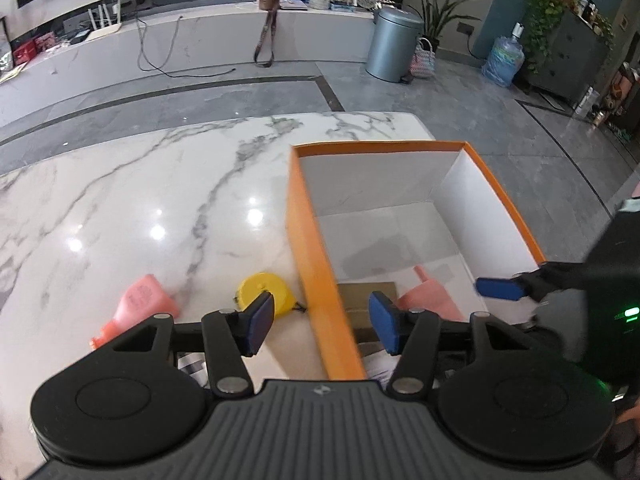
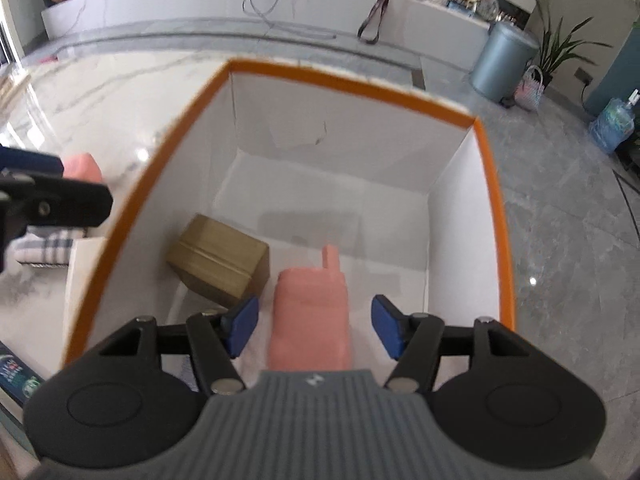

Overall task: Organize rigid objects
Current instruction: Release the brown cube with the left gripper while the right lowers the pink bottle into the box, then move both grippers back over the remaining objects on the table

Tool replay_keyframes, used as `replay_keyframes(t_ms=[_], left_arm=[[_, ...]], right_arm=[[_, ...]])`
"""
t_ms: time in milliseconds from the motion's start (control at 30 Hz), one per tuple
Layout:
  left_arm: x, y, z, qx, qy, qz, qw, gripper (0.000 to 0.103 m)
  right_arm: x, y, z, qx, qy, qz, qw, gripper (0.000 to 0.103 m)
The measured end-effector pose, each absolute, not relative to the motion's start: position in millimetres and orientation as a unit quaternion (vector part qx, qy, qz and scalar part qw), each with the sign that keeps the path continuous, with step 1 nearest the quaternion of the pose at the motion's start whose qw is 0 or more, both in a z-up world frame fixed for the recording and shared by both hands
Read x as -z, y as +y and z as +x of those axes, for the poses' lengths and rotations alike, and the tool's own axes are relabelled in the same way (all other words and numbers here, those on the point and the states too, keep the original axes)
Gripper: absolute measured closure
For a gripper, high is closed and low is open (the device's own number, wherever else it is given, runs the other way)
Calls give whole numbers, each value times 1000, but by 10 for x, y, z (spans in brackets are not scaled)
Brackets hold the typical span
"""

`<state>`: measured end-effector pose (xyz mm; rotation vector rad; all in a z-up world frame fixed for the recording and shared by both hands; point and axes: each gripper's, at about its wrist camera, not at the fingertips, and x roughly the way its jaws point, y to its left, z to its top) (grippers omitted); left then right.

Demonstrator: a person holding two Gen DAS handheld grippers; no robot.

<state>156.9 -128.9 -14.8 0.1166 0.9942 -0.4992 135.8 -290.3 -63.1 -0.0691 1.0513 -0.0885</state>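
We find both grippers spread and empty: the right gripper (image 2: 314, 326) above the orange box (image 2: 494, 200), over a pink bottle (image 2: 310, 316) inside; the left gripper (image 1: 322, 326) straddles its wall. Only the left view shows the yellow tape measure (image 1: 266, 290) outside the box on the surface (image 1: 140, 184).

Pink bottle (image 2: 310, 312) and brown box (image 2: 218, 266) inside orange box (image 2: 494, 216)

A white marble counter (image 1: 140, 184) with grey veins reflects ceiling lights. Beyond it lies a grey tiled floor (image 1: 460, 120), a long marble ledge (image 1: 200, 40) trailing cables, a metal pedal bin (image 1: 394, 44), potted plants (image 1: 548, 8) and a water bottle (image 1: 503, 58).
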Motion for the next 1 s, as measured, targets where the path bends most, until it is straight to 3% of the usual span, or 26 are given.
replay_keyframes(t_ms=[467, 1000], left_arm=[[53, -507, 1405, 201, 468, 29, 860, 38], [233, 689, 1402, 111, 501, -6, 858, 38]], right_arm=[[225, -2254, 1071, -14, 433, -6, 901, 40], [407, -1349, 1168, -77, 457, -19, 886, 40]])
